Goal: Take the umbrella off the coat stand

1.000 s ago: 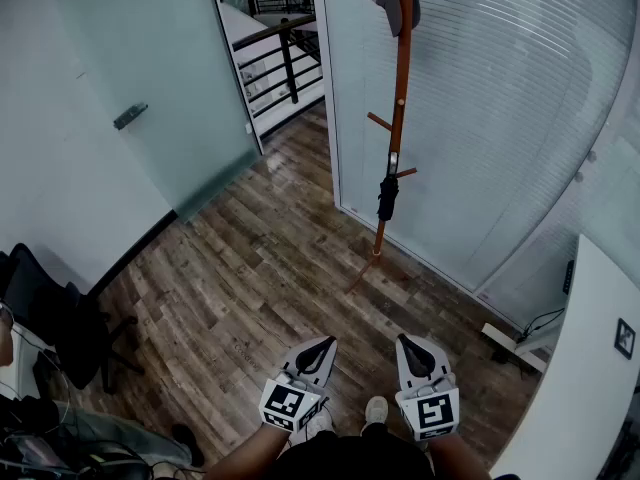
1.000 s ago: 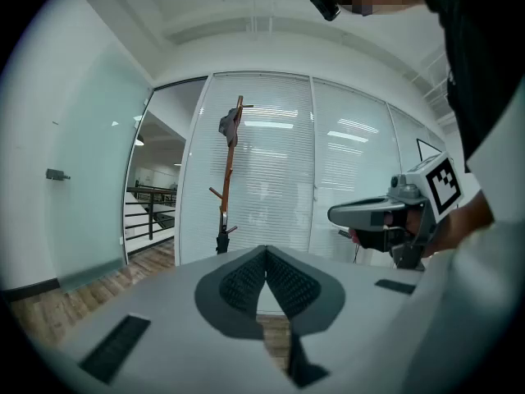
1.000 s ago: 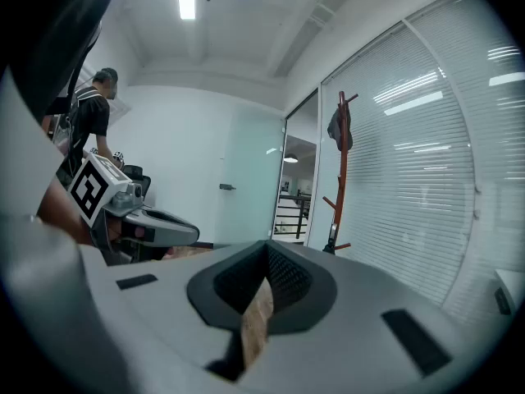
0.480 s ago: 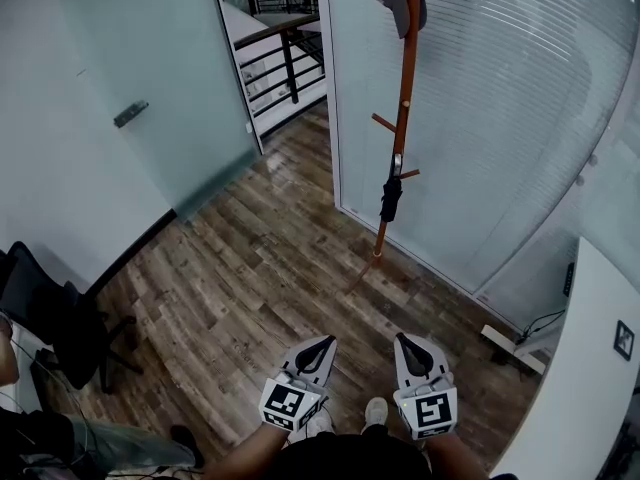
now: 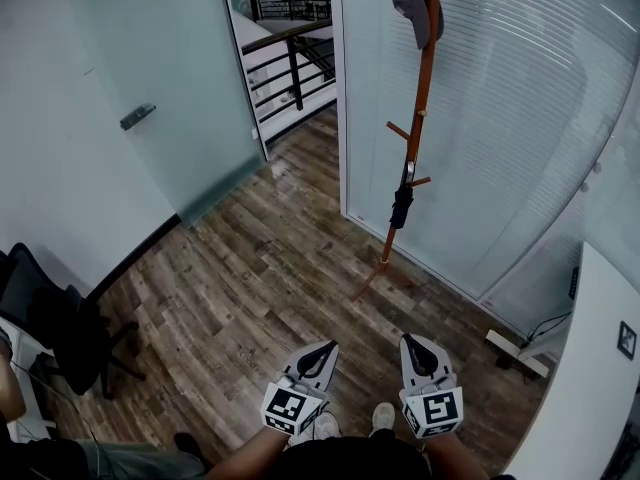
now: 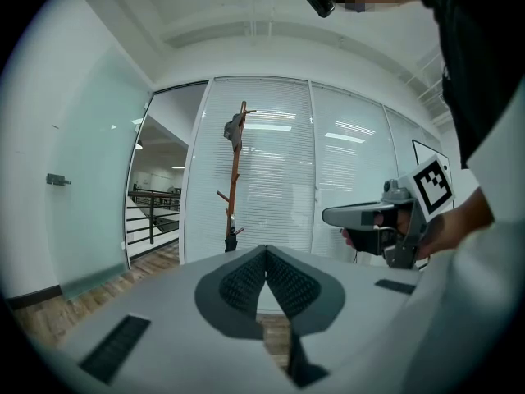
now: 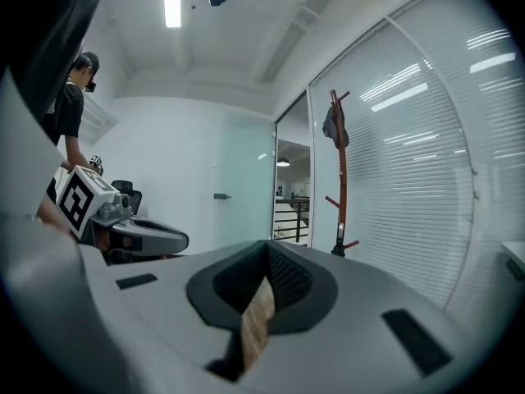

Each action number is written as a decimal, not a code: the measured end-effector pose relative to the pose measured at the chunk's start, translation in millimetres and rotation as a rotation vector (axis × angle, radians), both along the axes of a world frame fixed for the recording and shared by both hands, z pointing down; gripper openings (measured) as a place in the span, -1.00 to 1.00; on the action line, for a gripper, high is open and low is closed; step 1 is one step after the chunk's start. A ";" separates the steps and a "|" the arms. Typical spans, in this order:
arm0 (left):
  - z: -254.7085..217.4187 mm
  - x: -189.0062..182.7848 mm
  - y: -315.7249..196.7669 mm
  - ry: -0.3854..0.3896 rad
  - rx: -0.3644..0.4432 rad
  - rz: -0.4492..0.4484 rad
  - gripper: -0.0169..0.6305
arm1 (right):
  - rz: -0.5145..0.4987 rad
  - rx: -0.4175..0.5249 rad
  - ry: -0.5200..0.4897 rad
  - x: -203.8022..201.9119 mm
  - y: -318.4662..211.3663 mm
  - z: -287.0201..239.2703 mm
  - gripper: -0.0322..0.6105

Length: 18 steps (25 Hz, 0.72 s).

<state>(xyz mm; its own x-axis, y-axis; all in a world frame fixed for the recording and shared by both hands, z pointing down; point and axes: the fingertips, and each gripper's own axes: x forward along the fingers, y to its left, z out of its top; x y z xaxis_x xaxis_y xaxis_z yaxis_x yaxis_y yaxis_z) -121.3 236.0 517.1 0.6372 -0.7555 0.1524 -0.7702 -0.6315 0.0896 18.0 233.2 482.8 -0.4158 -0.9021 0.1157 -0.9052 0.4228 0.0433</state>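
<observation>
Both tools are held low in front of the person, side by side, pointing out over the floor. The left hand-held gripper (image 5: 325, 348) has its jaws pressed together with nothing between them. The right hand-held gripper (image 5: 409, 341) is likewise closed and empty.

A wood-plank floor (image 5: 250, 268) runs ahead of them. On the right stands a glass wall (image 5: 520, 118) backed by horizontal blinds, and on the left a frosted glass door (image 5: 160, 68). A black railing (image 5: 292, 63) shows in the gap between the two. The corner of a white tabletop (image 5: 585, 388) sits at the lower right.

The wooden coat stand (image 5: 418, 118) rises upright just in front of the blinds. A black office chair (image 5: 60, 328) is at the far left. A grey cap (image 5: 412, 3) hangs at the top of the stand.

The black folded umbrella (image 5: 402, 206) hangs low on the pole by a lower peg. It is clear of the floor and well apart from both grippers.
</observation>
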 end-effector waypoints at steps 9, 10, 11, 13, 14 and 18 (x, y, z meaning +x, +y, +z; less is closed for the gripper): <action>7.1 -29.1 14.1 -0.016 0.008 0.036 -0.91 | 0.047 -0.035 -0.010 -18.1 9.5 20.5 -0.88; 8.7 -32.3 14.0 -0.018 0.014 0.036 -0.91 | 0.046 -0.046 -0.010 -19.6 9.5 25.1 -0.88; 11.4 -35.6 13.4 -0.019 0.013 0.034 -0.91 | 0.043 -0.054 -0.006 -20.8 9.0 28.4 -0.88; 20.3 -42.3 11.3 -0.023 -0.015 0.029 -0.91 | 0.037 -0.066 0.001 -22.2 5.4 32.6 -0.88; 23.6 -44.6 9.0 -0.029 -0.032 0.027 -0.91 | 0.036 -0.072 0.001 -22.3 1.9 34.3 -0.88; 24.7 -44.4 -11.9 -0.028 -0.015 0.027 -0.91 | 0.027 -0.079 -0.008 -22.8 -20.2 37.8 -0.88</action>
<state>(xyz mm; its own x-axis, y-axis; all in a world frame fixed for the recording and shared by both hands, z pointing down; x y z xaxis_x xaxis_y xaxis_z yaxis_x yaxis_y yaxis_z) -165.7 224.1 541.8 0.6529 -0.7353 0.1819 -0.7550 -0.6511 0.0778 -4.7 213.0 520.7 -0.3923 -0.9012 0.1843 -0.9166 0.3998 0.0038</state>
